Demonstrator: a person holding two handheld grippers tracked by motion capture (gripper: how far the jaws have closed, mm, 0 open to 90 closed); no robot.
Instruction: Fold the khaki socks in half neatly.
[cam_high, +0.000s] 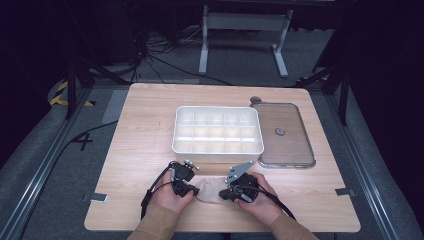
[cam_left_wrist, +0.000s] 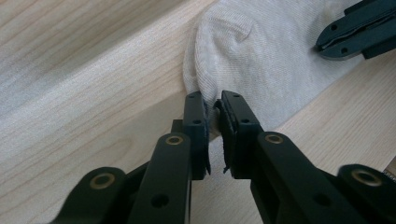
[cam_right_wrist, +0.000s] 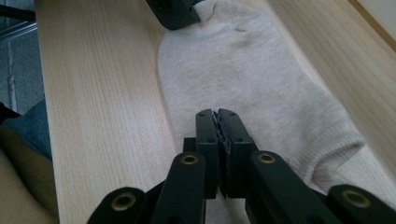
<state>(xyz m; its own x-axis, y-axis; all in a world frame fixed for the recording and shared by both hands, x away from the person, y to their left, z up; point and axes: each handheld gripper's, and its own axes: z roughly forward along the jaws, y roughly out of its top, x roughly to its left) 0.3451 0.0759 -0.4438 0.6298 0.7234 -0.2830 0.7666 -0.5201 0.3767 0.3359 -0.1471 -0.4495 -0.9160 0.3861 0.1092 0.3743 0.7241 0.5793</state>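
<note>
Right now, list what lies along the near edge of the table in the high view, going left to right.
Left hand → left gripper → sock → right gripper → right hand.

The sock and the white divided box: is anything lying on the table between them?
No. In the high view, bare wood separates the sock from the white divided box; the left gripper and right gripper sit at the sock's ends.
</note>
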